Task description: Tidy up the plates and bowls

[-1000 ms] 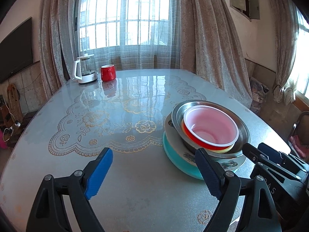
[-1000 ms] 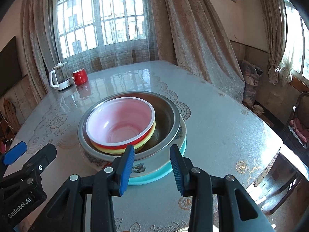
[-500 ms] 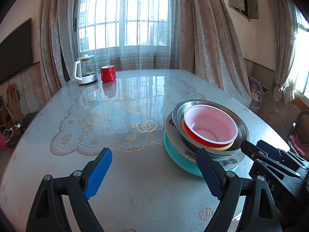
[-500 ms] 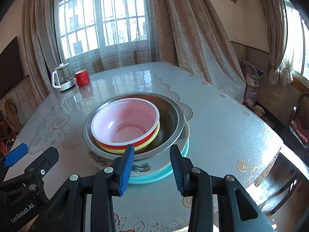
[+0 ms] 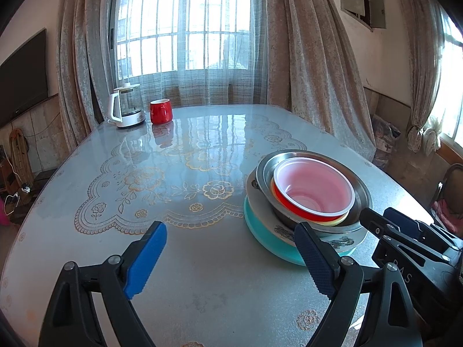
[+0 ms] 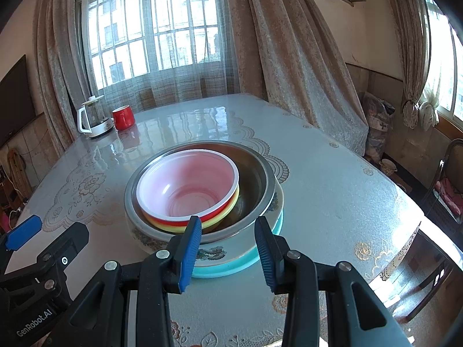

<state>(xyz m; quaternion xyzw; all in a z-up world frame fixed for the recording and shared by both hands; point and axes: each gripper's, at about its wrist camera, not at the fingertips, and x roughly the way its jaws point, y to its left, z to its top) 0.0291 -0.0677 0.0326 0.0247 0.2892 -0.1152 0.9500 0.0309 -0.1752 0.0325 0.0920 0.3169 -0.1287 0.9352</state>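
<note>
Two handheld grippers, the left gripper and the right gripper, share black plastic frames, silver pivot screws and ribbed blue pads on their fingers; white lettering "GenRobot.AI" marks the left unit's housing.

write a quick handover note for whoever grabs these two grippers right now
Left gripper: open wide, empty, over bare table left of the stack.
Right gripper: open, empty, at the stack's near edge.
Stack, one pile: teal plate at the bottom, flowered plate, steel bowl, yellow bowl, red bowl on top.
Done: everything is nested.
Left: probably just back both grippers away, unless the pile must move.
</note>
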